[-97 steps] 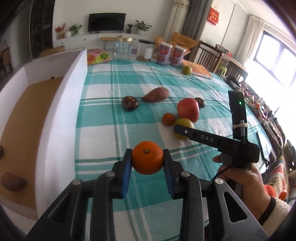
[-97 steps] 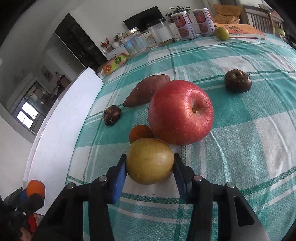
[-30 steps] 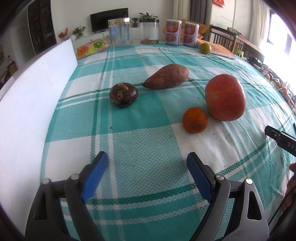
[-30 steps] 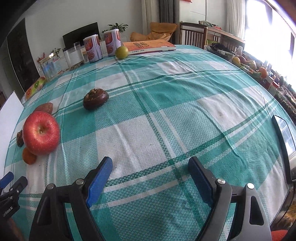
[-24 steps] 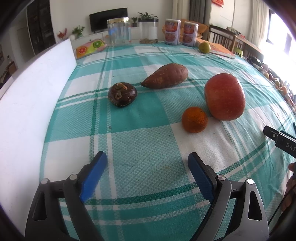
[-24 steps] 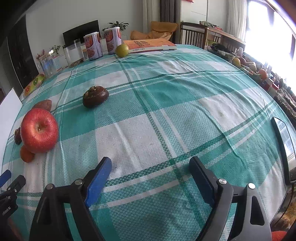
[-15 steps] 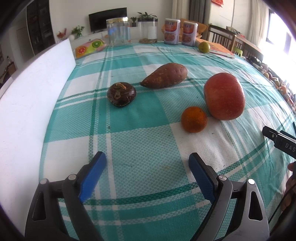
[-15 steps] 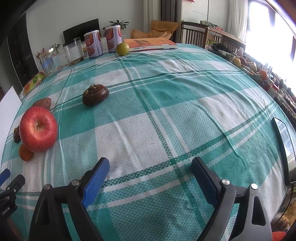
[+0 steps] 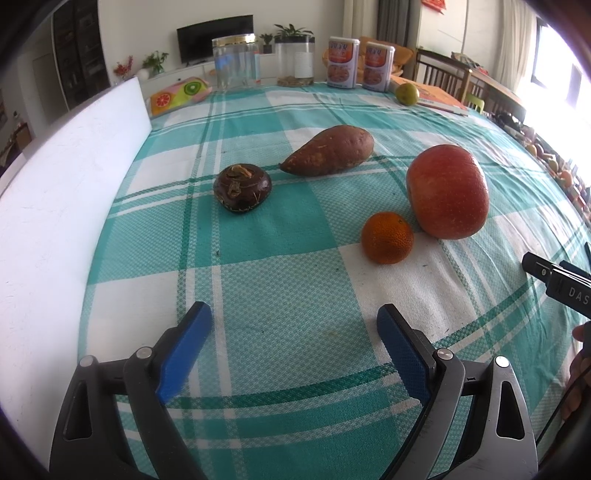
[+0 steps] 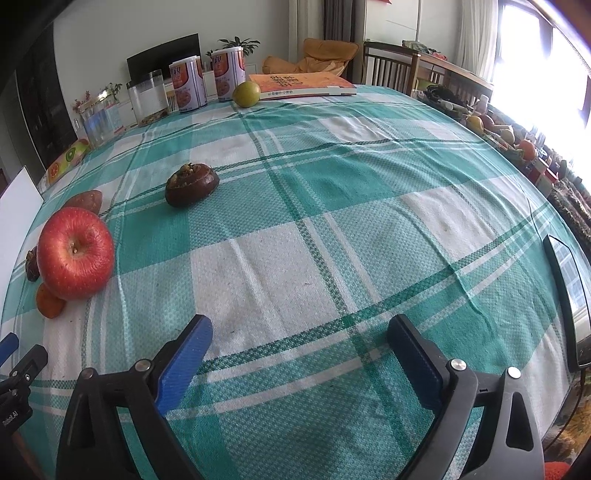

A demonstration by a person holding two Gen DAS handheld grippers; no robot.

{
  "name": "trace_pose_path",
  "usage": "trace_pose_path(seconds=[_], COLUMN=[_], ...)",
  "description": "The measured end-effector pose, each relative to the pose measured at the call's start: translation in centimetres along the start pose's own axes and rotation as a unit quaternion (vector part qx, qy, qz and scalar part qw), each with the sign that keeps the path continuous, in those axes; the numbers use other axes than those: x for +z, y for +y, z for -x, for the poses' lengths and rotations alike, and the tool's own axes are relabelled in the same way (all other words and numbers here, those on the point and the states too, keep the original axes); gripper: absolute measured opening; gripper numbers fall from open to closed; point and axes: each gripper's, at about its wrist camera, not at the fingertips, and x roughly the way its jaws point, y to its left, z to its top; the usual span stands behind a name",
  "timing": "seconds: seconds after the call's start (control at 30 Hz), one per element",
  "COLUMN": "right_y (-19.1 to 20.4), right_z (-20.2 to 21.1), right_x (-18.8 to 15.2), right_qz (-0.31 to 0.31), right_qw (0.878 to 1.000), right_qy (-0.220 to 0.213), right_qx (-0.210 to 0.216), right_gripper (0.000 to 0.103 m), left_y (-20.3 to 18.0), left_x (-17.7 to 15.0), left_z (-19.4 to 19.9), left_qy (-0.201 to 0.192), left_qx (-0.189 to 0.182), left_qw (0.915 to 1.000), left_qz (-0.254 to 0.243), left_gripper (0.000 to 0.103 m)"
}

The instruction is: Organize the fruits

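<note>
From the left wrist, the left hand-held gripper (image 9: 293, 328) gapes over bare cloth; the orange (image 9: 386, 237) touches the apple (image 9: 447, 192) ahead, box wall (image 9: 66, 192) leftward. From the right wrist, the right hand-held gripper (image 10: 300, 338) spreads empty, fruit far left.

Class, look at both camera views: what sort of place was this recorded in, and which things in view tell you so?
Most likely a home living and dining room. A checked tablecloth covers a large table holding an apple and a sweet potato; behind it are a television, potted plants and wooden dining chairs.
</note>
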Motion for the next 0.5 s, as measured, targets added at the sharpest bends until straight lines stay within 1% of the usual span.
trace_pose_path(seconds=[0.4, 0.43, 0.5], right_y=[0.00, -0.01, 0.08], right_z=[-0.05, -0.04, -0.08], right_x=[0.01, 0.03, 0.01], right_qz=[0.000, 0.000, 0.000], right_qw=[1.000, 1.000, 1.000], right_qy=[0.000, 0.000, 0.001], right_qx=[0.000, 0.000, 0.001], right_gripper=[0.098, 0.098, 0.098], left_y=[0.01, 0.02, 0.24], left_x=[0.00, 0.00, -0.03], left_z=[0.01, 0.01, 0.08], left_qy=[0.000, 0.000, -0.002], left_qx=[0.000, -0.002, -0.017], left_qw=[1.0000, 1.0000, 0.9999], left_qz=[0.000, 0.001, 0.005], left_gripper=[0.092, 0.093, 0.094])
